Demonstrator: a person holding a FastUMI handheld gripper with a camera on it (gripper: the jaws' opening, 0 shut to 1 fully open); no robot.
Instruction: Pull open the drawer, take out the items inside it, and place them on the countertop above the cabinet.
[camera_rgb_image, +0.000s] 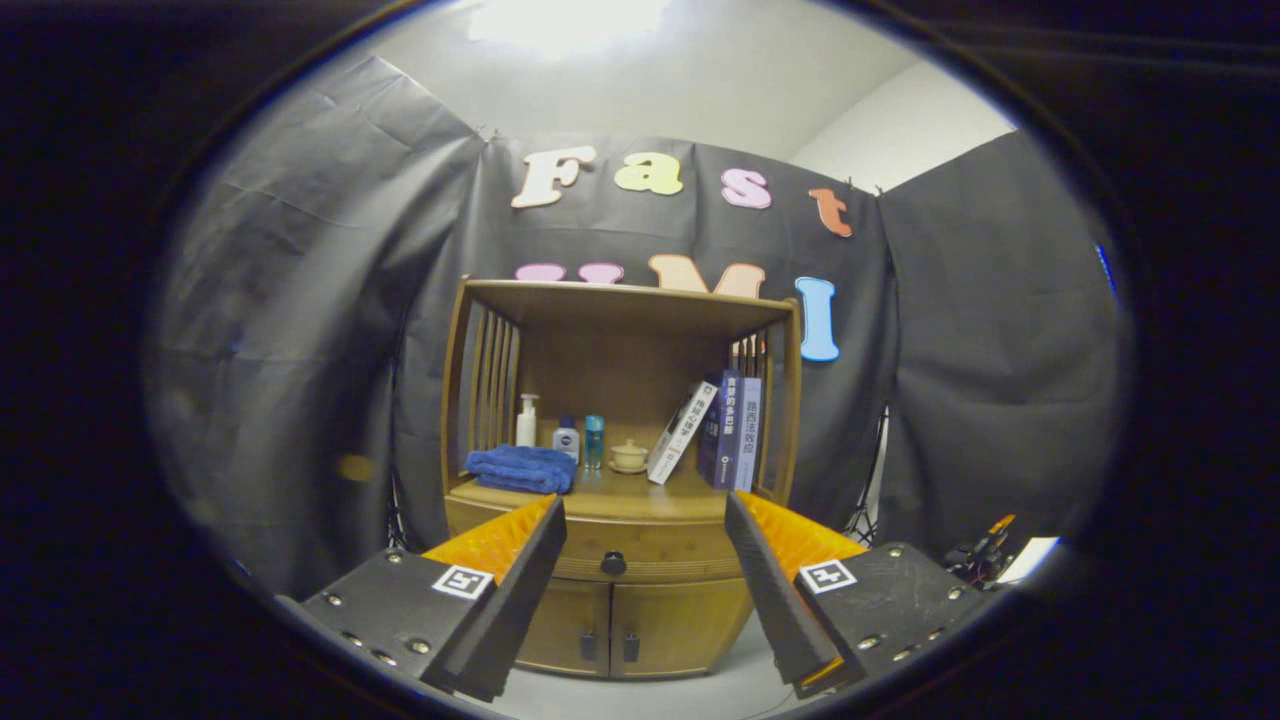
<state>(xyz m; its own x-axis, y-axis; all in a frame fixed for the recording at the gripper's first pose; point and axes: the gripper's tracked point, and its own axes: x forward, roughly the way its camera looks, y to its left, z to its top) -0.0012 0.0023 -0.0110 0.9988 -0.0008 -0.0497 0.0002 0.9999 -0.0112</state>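
Wooden cabinet (620, 600): closed wooden drawer (640, 558) with round dark knob (613, 563), seen between and beyond the gripper (645, 515), whose jaws stand wide apart, holding nothing. On the desk (620, 497) above: folded blue towel (522, 468), white pump bottle (526, 420), small lidded ceramic cup (629, 456), leaning books (712, 430).

This is a recording booth dressed up as a corner of a home. Black cloth (300, 330) hangs as the walls on all sides, with plain white wall and ceiling showing above it. Against the cloth stands a wooden cabinet (640, 600) with a shelf holding household things: a folded blue towel (520, 468), toiletry bottles (566, 438), a small lidded cup (629, 455) and leaning books (725, 428) (staged, not lived-in).
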